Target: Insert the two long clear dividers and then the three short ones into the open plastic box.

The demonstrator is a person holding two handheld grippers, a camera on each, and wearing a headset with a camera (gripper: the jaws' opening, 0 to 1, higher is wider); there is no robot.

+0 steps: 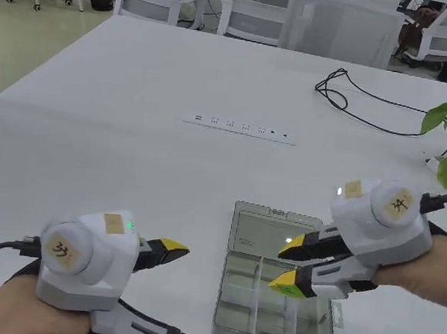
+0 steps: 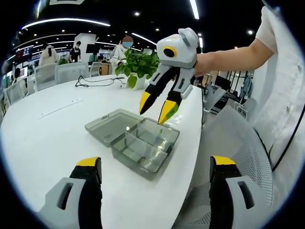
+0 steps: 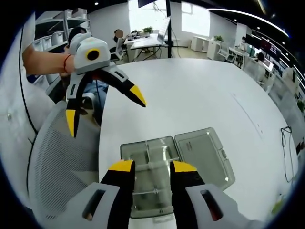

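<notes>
Starting at the left, the left tool (image 1: 181,294) has its jaws wide apart and holds nothing. The open plastic box (image 1: 274,314) lies ahead of this tool and a little to its right, apart from it, on the table (image 1: 132,144). The lid (image 1: 274,227) lies folded flat on the side of the box away from the person. Some clear walls seem to stand inside the base, but I cannot count them, because clear on clear is hard to read.

The right tool (image 1: 286,260) hovers just above the base with its tips pointing toward the left tool. Its jaws are apart by a moderate gap and I see nothing between them. I judge the right tool the nearer one for the coming move. The base seems to run lengthwise along the direction in which this tool points. Wide open table lies beyond the lid and beside the left tool. The near table edge and a mesh chair (image 2: 238,138) are close behind the box.
</notes>
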